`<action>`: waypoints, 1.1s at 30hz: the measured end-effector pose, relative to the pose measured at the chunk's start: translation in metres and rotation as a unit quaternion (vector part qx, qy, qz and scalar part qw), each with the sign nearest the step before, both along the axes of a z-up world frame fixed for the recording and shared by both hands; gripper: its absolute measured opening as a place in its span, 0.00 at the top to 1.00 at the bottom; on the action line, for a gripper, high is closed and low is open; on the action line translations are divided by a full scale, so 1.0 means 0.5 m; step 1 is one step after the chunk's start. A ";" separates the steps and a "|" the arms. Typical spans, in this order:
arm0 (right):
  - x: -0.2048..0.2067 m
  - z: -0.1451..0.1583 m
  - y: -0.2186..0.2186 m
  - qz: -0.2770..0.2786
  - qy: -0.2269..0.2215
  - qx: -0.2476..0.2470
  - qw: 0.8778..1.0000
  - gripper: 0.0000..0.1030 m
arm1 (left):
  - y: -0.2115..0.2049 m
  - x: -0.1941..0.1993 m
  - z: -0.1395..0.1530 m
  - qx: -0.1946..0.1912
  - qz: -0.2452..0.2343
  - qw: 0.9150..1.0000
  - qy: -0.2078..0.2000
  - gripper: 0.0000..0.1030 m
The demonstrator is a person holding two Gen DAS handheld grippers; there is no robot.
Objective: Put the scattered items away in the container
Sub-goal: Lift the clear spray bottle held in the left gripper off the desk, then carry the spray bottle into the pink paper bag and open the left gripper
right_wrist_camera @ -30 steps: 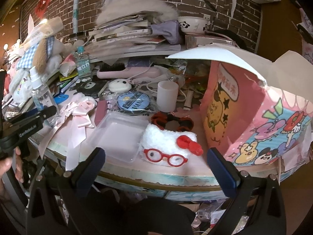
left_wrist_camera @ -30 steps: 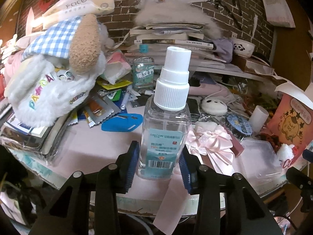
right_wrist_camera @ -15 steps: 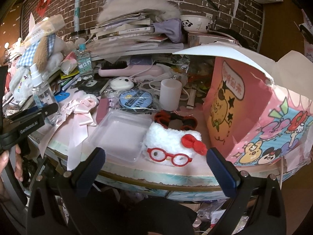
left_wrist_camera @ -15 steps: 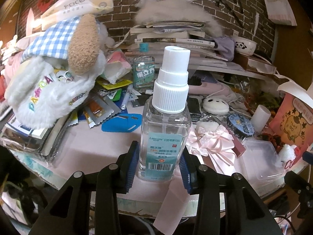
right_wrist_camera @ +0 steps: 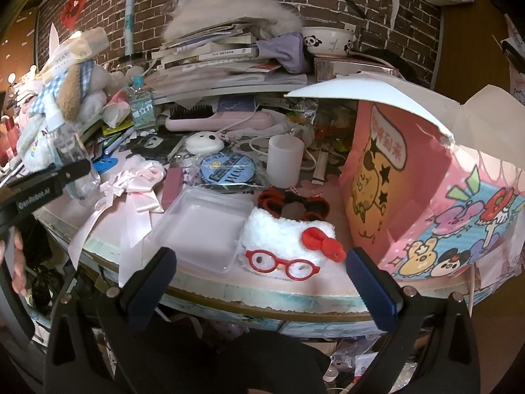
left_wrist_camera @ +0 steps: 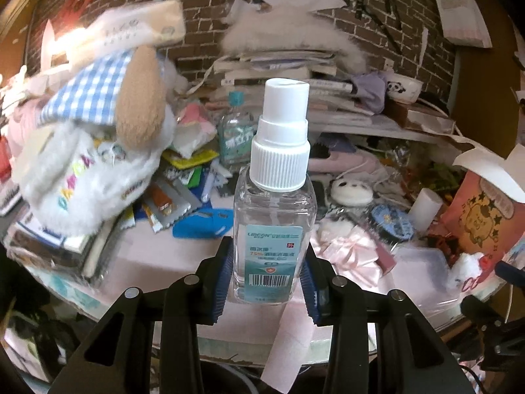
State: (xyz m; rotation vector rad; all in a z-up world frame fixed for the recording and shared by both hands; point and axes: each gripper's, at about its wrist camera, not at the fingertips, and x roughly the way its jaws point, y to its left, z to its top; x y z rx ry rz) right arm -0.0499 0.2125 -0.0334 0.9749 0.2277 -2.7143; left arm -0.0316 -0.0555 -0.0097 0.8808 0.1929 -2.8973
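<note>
Left gripper (left_wrist_camera: 267, 282): blue pads pinching the lower body of a clear spray bottle (left_wrist_camera: 274, 229), one pad on each side; bottle upright, white cap on, label facing the camera, held near the front edge of the worktop (left_wrist_camera: 170, 262)

Right gripper (right_wrist_camera: 259, 282): fingers spread wide, nothing between them, hovering at the front edge of the worktop

Just beyond the right gripper: white plush pouch (right_wrist_camera: 285, 246) with red glasses and a red bow, lying flat; clear plastic lid (right_wrist_camera: 203, 226) touching its left side

Right of the pouch: pink cartoon-printed box (right_wrist_camera: 426, 197), flaps open, standing on the worktop, well apart from the spray bottle

Behind the pouch: red and black hair ties (right_wrist_camera: 292, 202); then a white cup (right_wrist_camera: 283, 161), upright; round blue tin (right_wrist_camera: 228, 169) to its left

Left of the lid: pink ribbon bow (right_wrist_camera: 131, 187), tails hanging over the edge

Mid worktop: white round puff with a panda face (right_wrist_camera: 203, 141); pink hairbrush (right_wrist_camera: 216, 116); small bottle with a teal cap (right_wrist_camera: 141, 106)

Far left: plush toy with a blue checked cloth (left_wrist_camera: 95, 131), on a pile of packets

Far back: stack of books (right_wrist_camera: 216, 55); panda bowl (right_wrist_camera: 328, 39); brick wall (right_wrist_camera: 328, 0)
</note>
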 end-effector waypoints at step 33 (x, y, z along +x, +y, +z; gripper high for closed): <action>0.009 0.047 0.053 0.007 -0.006 -0.018 1.000 0.00 | 0.437 -0.146 0.330 -0.029 -0.400 0.915 -0.035 0.67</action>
